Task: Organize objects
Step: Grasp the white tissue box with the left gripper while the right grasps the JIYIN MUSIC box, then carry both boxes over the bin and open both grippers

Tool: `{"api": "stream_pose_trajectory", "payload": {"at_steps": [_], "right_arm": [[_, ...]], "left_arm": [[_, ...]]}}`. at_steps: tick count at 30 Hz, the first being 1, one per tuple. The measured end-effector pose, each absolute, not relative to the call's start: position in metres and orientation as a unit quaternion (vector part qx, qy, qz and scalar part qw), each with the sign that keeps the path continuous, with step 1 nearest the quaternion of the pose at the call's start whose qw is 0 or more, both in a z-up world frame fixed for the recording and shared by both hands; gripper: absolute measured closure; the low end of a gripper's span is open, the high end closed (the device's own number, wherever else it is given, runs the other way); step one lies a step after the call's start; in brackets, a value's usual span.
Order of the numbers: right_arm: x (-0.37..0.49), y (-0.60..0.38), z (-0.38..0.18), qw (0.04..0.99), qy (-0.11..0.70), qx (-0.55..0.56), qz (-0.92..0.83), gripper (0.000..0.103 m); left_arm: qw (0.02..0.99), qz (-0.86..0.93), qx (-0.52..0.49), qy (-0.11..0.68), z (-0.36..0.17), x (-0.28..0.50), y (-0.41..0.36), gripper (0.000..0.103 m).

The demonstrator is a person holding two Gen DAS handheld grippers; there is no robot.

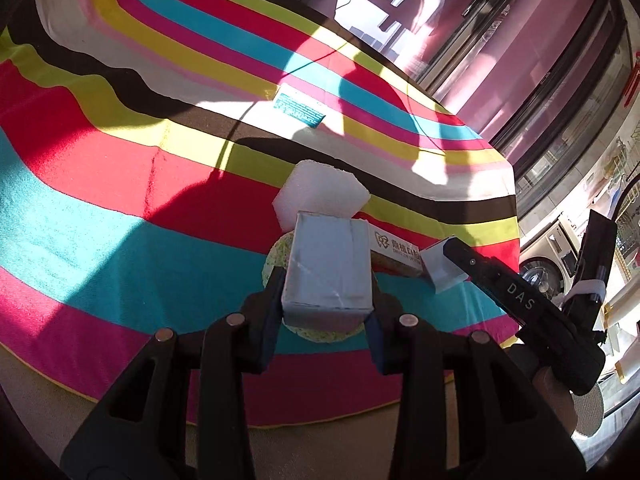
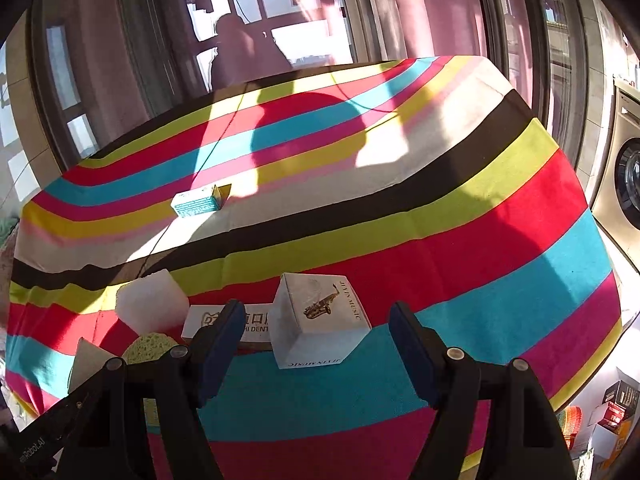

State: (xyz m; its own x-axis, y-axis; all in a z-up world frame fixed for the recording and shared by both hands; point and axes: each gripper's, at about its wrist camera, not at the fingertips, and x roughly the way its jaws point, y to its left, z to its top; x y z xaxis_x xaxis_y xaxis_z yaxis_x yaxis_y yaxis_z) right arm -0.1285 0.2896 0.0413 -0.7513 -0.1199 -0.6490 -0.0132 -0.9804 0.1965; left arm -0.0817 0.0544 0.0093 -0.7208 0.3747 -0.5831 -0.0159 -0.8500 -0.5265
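Note:
My left gripper (image 1: 328, 300) is shut on a pale grey-blue box (image 1: 328, 264), held over a yellow-green sponge (image 1: 276, 256) on the striped tablecloth (image 1: 100, 184). A white foam block (image 1: 320, 194) and a white dental box (image 1: 396, 250) lie just beyond it. My right gripper (image 2: 316, 344) is open, its jaws either side of a white music box with a saxophone print (image 2: 320, 316); that box also shows in the left wrist view (image 1: 444, 266). The foam block (image 2: 152, 308), the dental box (image 2: 224, 322), the sponge (image 2: 150, 346) and the held box (image 2: 86, 362) show at left.
A small teal box (image 1: 300, 110) lies farther back on the cloth, also in the right wrist view (image 2: 196, 202). A thin cable (image 2: 216, 144) runs across the cloth. Windows with pink curtains stand behind. A washing machine (image 2: 624, 184) and several boxes on the floor (image 2: 612, 412) are at right.

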Motion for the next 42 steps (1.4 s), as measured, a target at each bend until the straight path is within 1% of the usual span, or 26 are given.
{"api": "stream_pose_trajectory", "payload": {"at_steps": [7, 8, 9, 10, 11, 22, 30, 42], "right_arm": [[-0.144, 0.299, 0.031, 0.029, -0.125, 0.364, -0.923, 0.028], [-0.147, 0.298, 0.030, 0.030, -0.125, 0.366, -0.922, 0.033], [-0.149, 0.297, 0.029, 0.029, -0.122, 0.370, -0.920, 0.039], [-0.150, 0.296, 0.027, 0.030, -0.119, 0.377, -0.918, 0.055], [-0.151, 0.295, 0.025, 0.030, -0.116, 0.382, -0.916, 0.057], [-0.113, 0.303, 0.046, 0.040, -0.122, 0.341, -0.931, 0.058], [-0.072, 0.315, 0.055, 0.031, -0.127, 0.333, -0.934, 0.058], [-0.010, 0.342, 0.059, 0.008, -0.141, 0.335, -0.932, 0.058]], "left_arm": [[0.107, 0.896, -0.355, -0.245, 0.010, -0.080, 0.055, 0.062], [0.108, 0.896, -0.354, -0.243, 0.010, -0.080, 0.056, 0.062], [0.109, 0.897, -0.354, -0.242, 0.010, -0.080, 0.056, 0.062], [0.109, 0.897, -0.354, -0.241, 0.010, -0.079, 0.056, 0.062], [0.110, 0.897, -0.354, -0.241, 0.010, -0.079, 0.056, 0.062], [0.135, 0.898, -0.340, -0.244, 0.021, -0.059, 0.061, 0.062], [0.169, 0.888, -0.354, -0.239, 0.028, -0.039, 0.079, 0.062], [0.224, 0.879, -0.369, -0.203, 0.039, -0.014, 0.124, 0.062]]}}
